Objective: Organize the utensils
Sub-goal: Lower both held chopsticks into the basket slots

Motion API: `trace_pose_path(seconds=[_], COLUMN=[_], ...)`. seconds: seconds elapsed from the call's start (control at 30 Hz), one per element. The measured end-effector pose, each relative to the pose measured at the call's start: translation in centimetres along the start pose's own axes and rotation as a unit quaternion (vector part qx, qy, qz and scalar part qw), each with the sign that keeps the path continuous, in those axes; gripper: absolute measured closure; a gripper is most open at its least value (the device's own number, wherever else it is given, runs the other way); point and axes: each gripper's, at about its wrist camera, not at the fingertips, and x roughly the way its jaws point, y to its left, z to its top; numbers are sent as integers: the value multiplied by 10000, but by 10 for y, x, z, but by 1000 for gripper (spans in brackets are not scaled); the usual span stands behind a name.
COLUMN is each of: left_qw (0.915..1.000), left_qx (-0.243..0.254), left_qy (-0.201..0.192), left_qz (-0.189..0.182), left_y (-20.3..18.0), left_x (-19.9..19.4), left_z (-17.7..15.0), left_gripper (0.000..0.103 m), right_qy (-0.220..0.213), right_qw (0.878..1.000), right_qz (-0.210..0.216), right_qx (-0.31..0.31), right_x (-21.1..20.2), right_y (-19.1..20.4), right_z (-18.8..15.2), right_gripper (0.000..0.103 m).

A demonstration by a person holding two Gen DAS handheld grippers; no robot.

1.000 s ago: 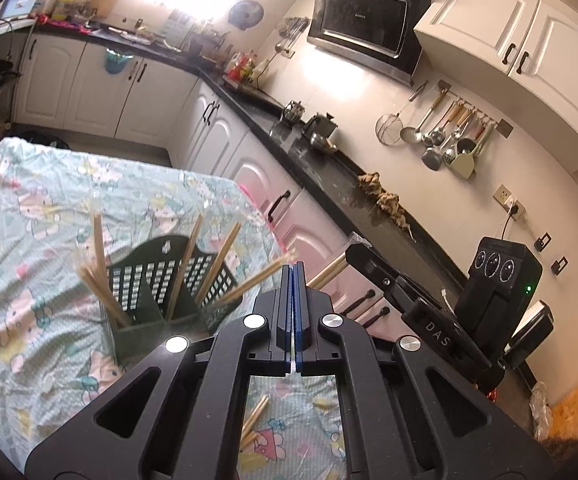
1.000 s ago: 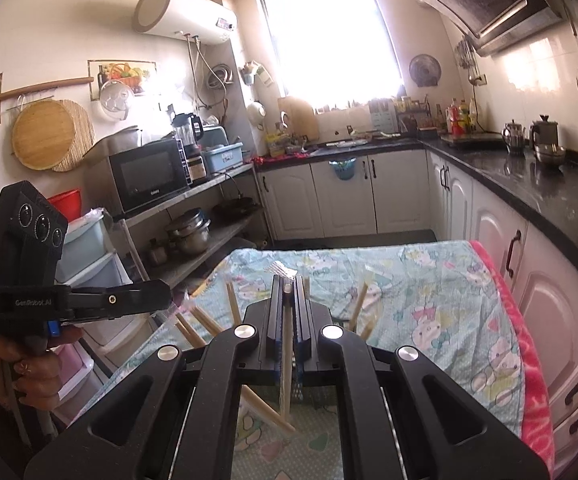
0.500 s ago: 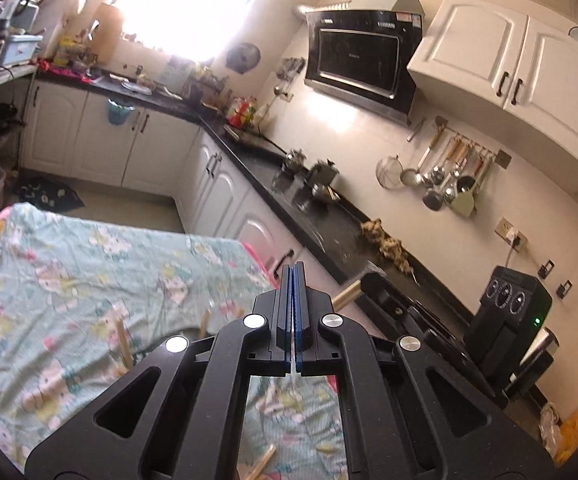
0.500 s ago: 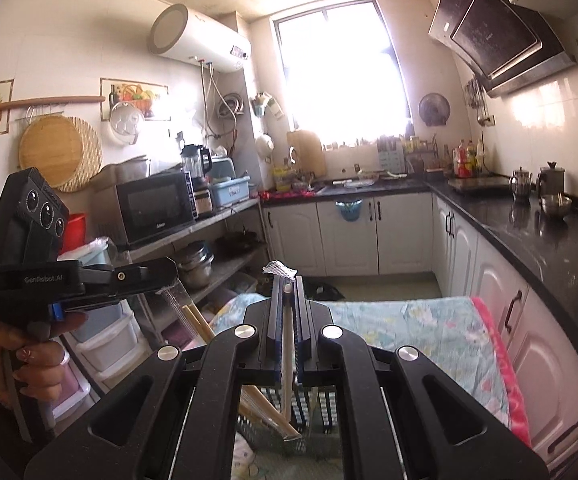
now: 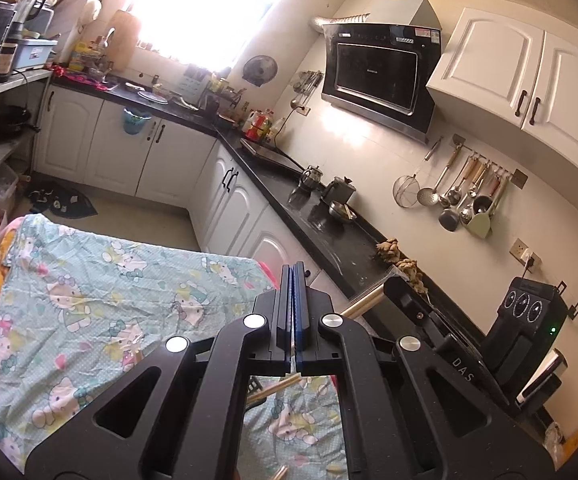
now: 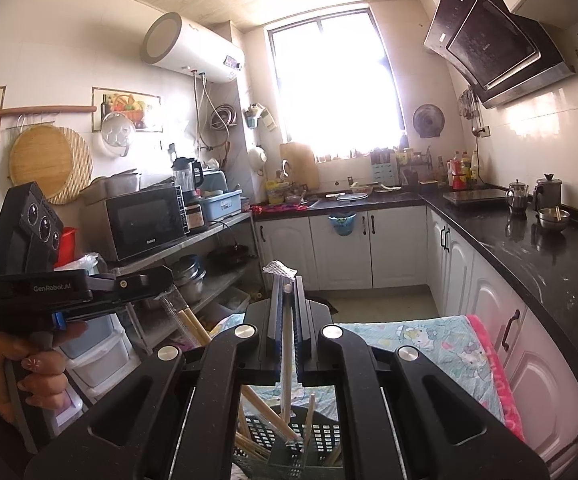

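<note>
Right wrist view shows the right gripper [image 6: 287, 298] pinching one wrapped chopstick [image 6: 285, 354] upright, high over the dark basket [image 6: 289, 438] on the table [image 6: 429, 340], so I think it is being sorted in and must go straight down into a free slot. Left gripper [image 5: 293, 292] is squeezed tight with nothing seen between its fingers. Other sticks lean in the basket, so room is tight, and the table edge is near.

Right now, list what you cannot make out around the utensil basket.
- Basket: right wrist view, mostly hidden behind the right gripper, cut by the bottom edge.
- Chopsticks: left wrist view, only short pieces show under the left gripper.
- Basket compartments: too hidden to count.
</note>
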Motion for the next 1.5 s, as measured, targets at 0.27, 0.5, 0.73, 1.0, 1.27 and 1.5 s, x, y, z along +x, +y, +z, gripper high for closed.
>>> trace_pose_path(seconds=[0.27, 0.5, 0.73, 1.0, 1.27, 1.5], left_qw=[9999, 9995, 9982, 9961, 9943, 9936], left_qx=[-81, 24, 244, 414, 469, 427], left_qy=[121, 238, 314, 471, 654, 774], left_qz=[48, 221, 439, 624, 702, 700], left_y=[10, 13, 14, 19, 25, 35], left_x=[12, 23, 33, 47, 59, 65], left_z=[-9, -19, -31, -51, -68, -83], left_gripper=[103, 103, 103, 103, 103, 103], right_qy=[222, 372, 519, 738, 999, 1176], right_qw=[9997, 9992, 9984, 9970, 9947, 9928], right_qz=[-22, -95, -129, -161, -191, -210], right_qx=[-42, -120, -175, -161, -126, -88], right_x=[17, 29, 38, 52, 65, 72], right_y=[2, 5, 3, 2, 0, -3], right_z=[-14, -29, -43, -62, -82, -94], right_gripper=[98, 98, 98, 98, 98, 98])
